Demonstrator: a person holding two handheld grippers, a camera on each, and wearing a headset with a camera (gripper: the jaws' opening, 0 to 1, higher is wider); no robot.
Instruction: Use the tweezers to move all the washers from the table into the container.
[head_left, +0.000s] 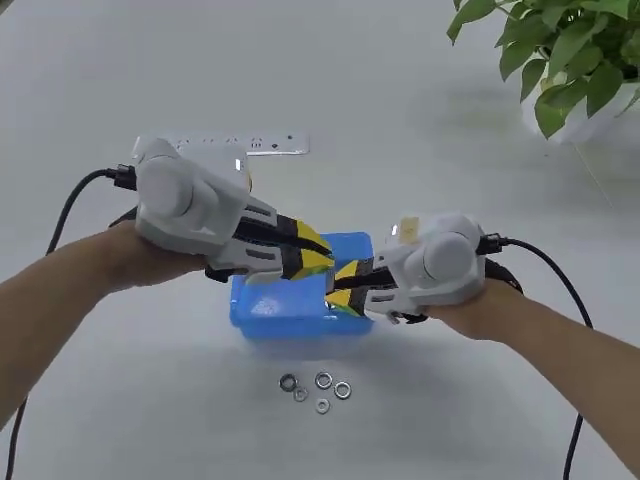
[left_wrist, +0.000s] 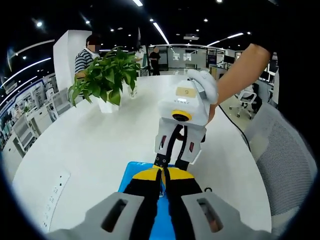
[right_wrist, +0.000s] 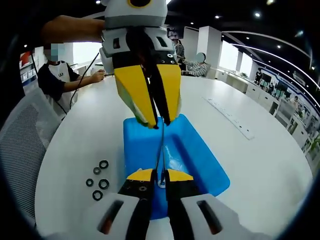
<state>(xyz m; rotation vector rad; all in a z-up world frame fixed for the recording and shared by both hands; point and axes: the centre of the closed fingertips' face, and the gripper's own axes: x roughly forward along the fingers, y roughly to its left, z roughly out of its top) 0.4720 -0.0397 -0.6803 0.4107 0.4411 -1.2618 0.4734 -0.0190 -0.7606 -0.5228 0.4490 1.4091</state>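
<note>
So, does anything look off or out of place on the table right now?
Nothing spilled or damaged. One oddity: the tweezers are pinched at both ends, by the left gripper and the right gripper, above the blue container. Five washers lie clustered on the table beside it.

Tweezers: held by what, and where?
Both grippers: the right gripper pinches one end of the tweezers, the left gripper the other end, above the blue container.

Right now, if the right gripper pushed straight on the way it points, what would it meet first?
The left gripper, whose yellow jaws face the right gripper head-on above the blue container, tweezers bridging them. The gap looks short, though depth is unclear.
</note>
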